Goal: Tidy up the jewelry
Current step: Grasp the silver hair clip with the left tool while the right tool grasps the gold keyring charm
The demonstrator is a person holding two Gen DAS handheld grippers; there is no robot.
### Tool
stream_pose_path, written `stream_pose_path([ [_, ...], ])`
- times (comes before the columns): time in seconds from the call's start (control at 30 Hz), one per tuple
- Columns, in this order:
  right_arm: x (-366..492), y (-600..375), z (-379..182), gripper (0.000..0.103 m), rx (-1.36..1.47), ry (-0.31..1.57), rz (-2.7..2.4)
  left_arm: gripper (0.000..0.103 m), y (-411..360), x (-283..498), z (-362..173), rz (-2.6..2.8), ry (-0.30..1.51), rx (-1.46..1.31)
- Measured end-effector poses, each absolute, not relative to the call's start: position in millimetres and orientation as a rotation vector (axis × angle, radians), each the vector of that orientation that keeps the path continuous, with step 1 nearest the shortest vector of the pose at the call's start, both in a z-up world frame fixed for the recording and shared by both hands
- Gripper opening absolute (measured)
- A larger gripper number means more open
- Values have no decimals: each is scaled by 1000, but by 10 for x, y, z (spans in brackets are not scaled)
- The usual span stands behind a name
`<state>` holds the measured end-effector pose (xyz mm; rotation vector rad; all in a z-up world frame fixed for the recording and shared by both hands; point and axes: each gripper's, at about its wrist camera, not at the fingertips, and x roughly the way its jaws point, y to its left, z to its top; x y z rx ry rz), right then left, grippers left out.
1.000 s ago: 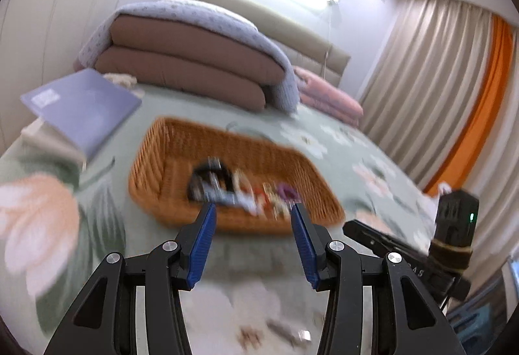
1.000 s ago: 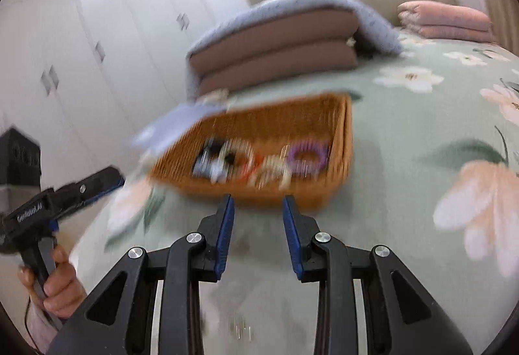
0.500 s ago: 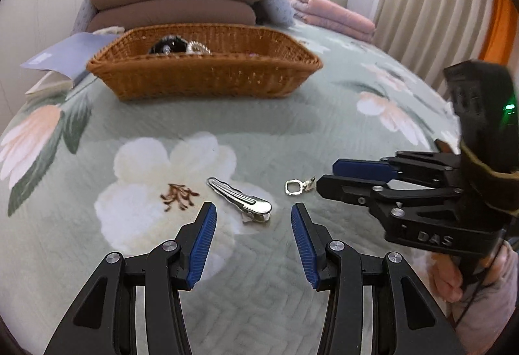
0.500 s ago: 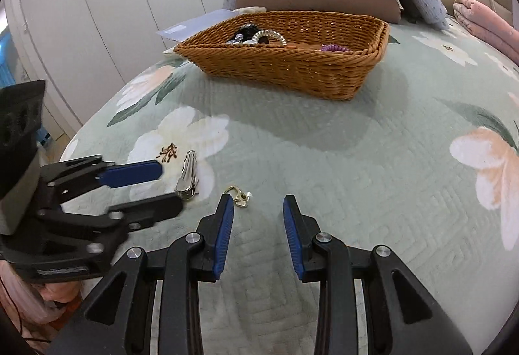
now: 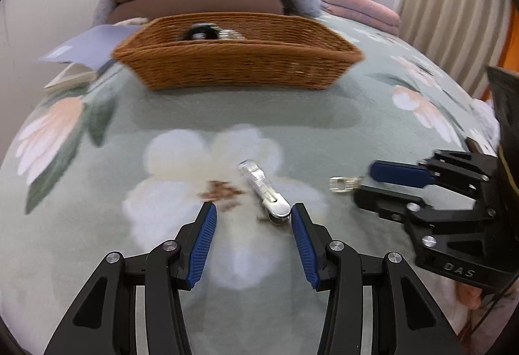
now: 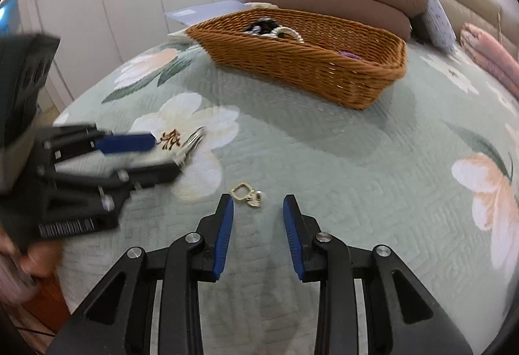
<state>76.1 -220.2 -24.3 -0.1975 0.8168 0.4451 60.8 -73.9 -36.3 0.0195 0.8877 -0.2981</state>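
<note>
Grippers have swung down from facing the oblong woven wicker basket [image 5: 236, 63] to the flowered green quilted bedspread [image 6: 373, 166], where two loose pieces lie well short of it. The left gripper [image 5: 251, 218] now has its blue-padded jaws parted and empty around the near end of a long silver metal hair clip [image 5: 264, 189], lying on a printed white blossom, with the right-hand pad just beside the clip. The right gripper [image 6: 258, 212] holds narrower jaws, also empty, just short of a small gold-coloured clasp earring [image 6: 248, 194]. A second ago both tools pointed at the basket, which already holds a dark hair tie, a pearly bracelet and something purple; this drop suggests a paired pickup is beginning. Neither piece appears gripped yet, so both still need closing on and carrying to the basket.
</note>
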Motion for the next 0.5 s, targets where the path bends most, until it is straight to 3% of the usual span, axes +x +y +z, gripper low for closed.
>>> stream_pose_path([
  [0.2,753,-2073,-277,35,-271,806,421,49,-328,677,-352,-295,894,-60],
  [0.5,752,-2044,-280,36,-267,810,452,49,-503,802,-310,-467,892,-32],
])
